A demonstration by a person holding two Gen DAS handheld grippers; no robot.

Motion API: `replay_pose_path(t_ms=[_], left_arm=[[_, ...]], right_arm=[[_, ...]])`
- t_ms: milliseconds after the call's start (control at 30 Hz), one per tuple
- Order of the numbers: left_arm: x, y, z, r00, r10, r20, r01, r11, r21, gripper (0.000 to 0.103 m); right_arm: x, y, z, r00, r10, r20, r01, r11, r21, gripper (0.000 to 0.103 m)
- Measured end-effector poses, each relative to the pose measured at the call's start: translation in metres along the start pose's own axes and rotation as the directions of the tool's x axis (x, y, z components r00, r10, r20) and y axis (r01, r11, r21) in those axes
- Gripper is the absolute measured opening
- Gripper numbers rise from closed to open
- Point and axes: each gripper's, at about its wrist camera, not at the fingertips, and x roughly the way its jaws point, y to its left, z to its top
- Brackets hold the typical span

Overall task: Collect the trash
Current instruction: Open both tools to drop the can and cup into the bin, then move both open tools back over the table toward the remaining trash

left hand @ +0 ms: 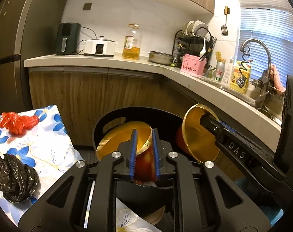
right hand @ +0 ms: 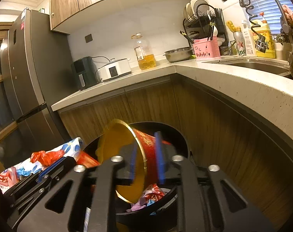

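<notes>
Two red paper cups with gold insides hang tilted over a black trash bin (left hand: 107, 118) (right hand: 178, 130). One cup (left hand: 121, 141) has its wall between the blue pads of my left gripper (left hand: 145, 152), and a gap shows on both sides, so the jaws stand open. The other cup (right hand: 115, 147) (left hand: 196, 135) sits the same way in my right gripper (right hand: 146, 158), one pad inside and one outside, blurred and apart from the wall. Crumpled wrappers (right hand: 153, 192) lie in the bin. A red plastic bag (left hand: 17, 121) (right hand: 45, 156) and a black plastic bag (left hand: 13, 177) rest on the floral cloth (left hand: 49, 145).
Wooden cabinets (left hand: 84, 96) and an L-shaped counter (left hand: 100, 62) close in behind and to the right of the bin. The counter edge (right hand: 243, 89) overhangs close on the right. A fridge (right hand: 30, 77) stands at the left, a sink and tap (left hand: 260, 54) at the right.
</notes>
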Motion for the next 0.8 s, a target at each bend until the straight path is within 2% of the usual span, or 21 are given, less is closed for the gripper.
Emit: replay_pose_path(t_ms=[133, 233, 267, 467, 600, 800], left_arm=[[-0.004, 0.005, 0.001, 1.0, 0.006, 0.008, -0.005, 1.0, -0.023, 0.033], [-0.01, 0.008, 0.002, 1.0, 0.012, 0.024, -0.011, 0.999, -0.035, 0.046], [-0.013, 0.01, 0.002, 0.999, 0.016, 0.031, -0.015, 0.999, -0.04, 0.053], [-0.032, 0.017, 0.0, 0.996, 0.067, 0.061, -0.063, 0.996, -0.068, 0.082], [-0.049, 0.024, -0.002, 0.99, 0.117, 0.074, -0.109, 0.989, -0.1, 0.091], [-0.081, 0.038, -0.01, 0.969, 0.227, 0.101, -0.214, 0.969, -0.127, 0.096]], right_arm=[[-0.001, 0.001, 0.001, 1.0, -0.002, 0.002, 0.002, 1.0, -0.005, 0.026], [-0.004, 0.001, 0.0, 1.0, -0.003, 0.008, 0.003, 1.0, -0.001, 0.031], [-0.005, 0.001, 0.001, 1.0, -0.003, 0.009, 0.003, 1.0, -0.001, 0.032], [-0.017, 0.005, -0.002, 1.0, 0.0, 0.027, 0.0, 1.0, -0.004, 0.049], [-0.029, 0.01, -0.005, 0.999, 0.01, 0.033, -0.01, 1.0, -0.007, 0.063], [-0.047, 0.019, -0.013, 0.999, 0.04, 0.036, -0.039, 0.999, -0.016, 0.079]])
